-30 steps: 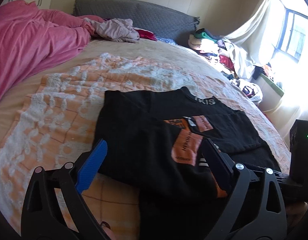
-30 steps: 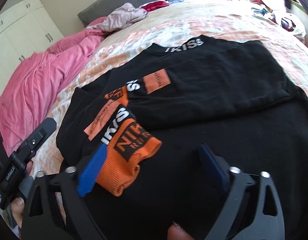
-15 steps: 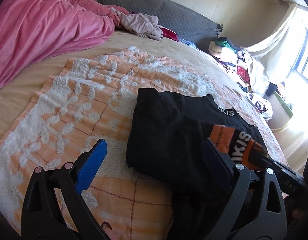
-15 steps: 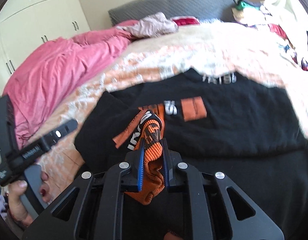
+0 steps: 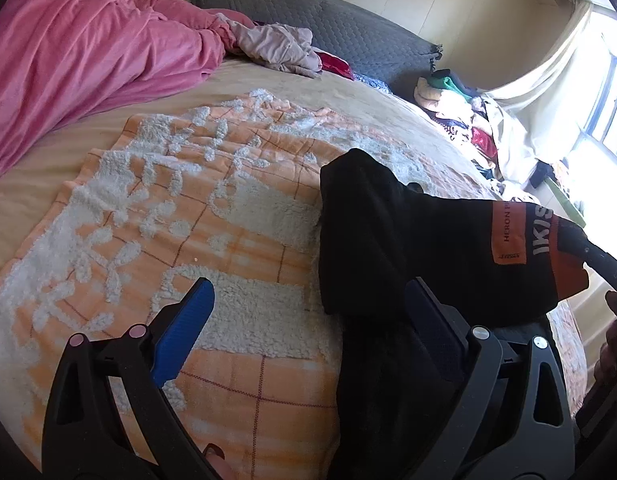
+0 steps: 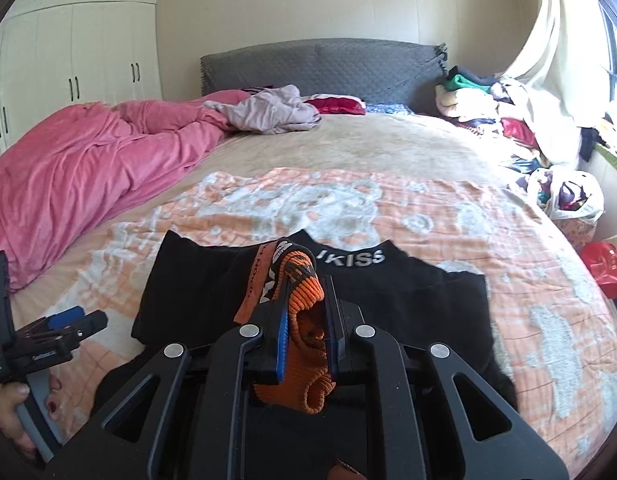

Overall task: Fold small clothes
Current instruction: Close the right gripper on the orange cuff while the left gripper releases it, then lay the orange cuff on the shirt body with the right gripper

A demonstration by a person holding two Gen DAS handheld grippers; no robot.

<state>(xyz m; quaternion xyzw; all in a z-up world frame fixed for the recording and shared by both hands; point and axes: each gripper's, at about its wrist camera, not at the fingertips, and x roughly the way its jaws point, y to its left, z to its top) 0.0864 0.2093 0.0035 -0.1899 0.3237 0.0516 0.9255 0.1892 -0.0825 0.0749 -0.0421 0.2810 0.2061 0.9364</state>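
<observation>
A black top (image 6: 408, 296) with white lettering at the neck and orange patches lies on the orange and white blanket (image 6: 488, 224) on the bed. My right gripper (image 6: 306, 292) is shut on the sleeve's orange ribbed cuff (image 6: 304, 280) and holds the sleeve raised above the garment. In the left wrist view the lifted black sleeve (image 5: 408, 236) with its orange patch stretches to the right. My left gripper (image 5: 308, 312) is open and empty, low over the blanket by the garment's left edge; it also shows in the right wrist view (image 6: 64, 324).
A pink duvet (image 6: 88, 168) lies heaped on the bed's left side. Loose clothes (image 6: 272, 112) lie by the grey headboard (image 6: 320, 64). A heap of laundry (image 6: 508, 120) and bags stands at the right by the curtain. White wardrobes stand far left.
My right gripper shut on the orange cuff and lifted the sleeve up and towards the garment's middle. My left gripper drew back to the left, still open.
</observation>
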